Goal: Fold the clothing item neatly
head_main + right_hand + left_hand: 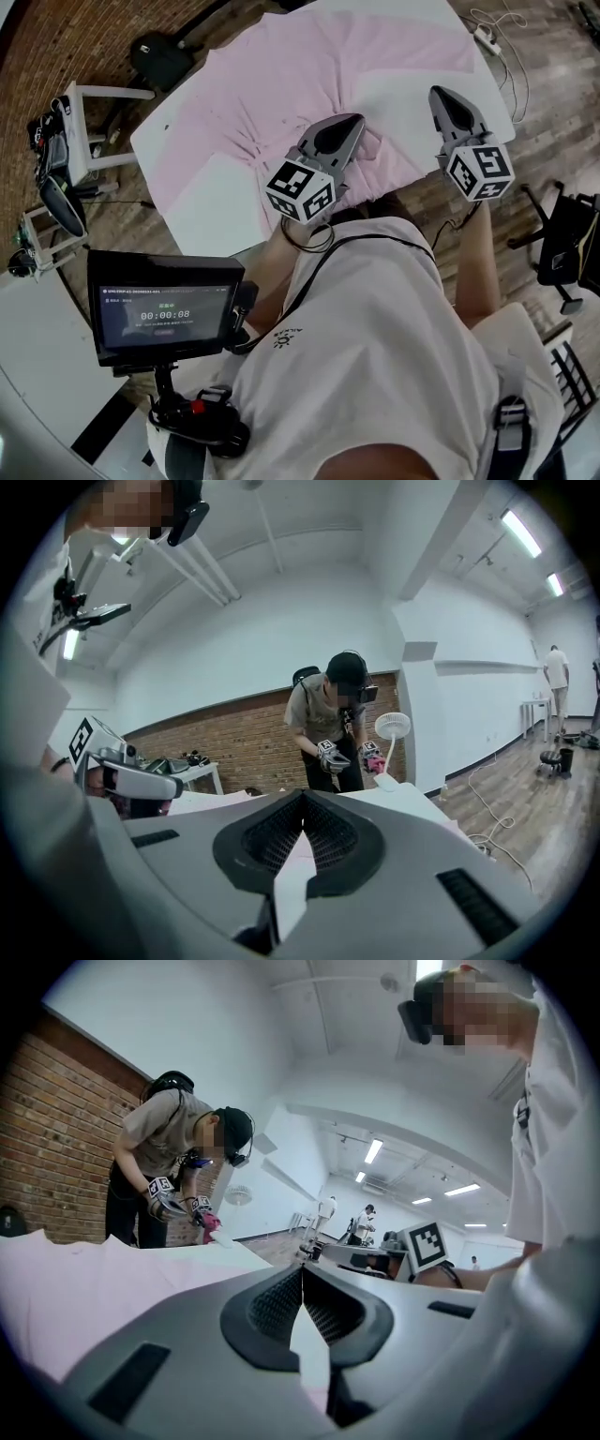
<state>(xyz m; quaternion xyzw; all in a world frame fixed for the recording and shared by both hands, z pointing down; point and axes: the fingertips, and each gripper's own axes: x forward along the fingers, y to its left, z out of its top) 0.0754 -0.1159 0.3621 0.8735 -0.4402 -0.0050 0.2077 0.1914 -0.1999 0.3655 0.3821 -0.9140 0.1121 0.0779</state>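
Observation:
A pale pink garment (309,66) lies spread on the white table (216,216), with wrinkles gathered near its front left. My left gripper (353,122) hovers over the garment's near edge, its jaws shut and nothing visibly held. My right gripper (439,94) is over the table's near right part, beside the garment's right edge, also shut with no cloth seen in it. In the left gripper view the closed jaws (302,1271) point across the pink cloth (75,1288). The right gripper view shows its closed jaws (302,801) and the left gripper (131,780) at the left.
A monitor (164,314) on a rig sits at my front left. White stools (84,122) and a black bag (159,56) stand left of the table. A cable (511,66) lies on the wooden floor, with a black chair (562,244) at the right. Another person (337,714) works at a far table.

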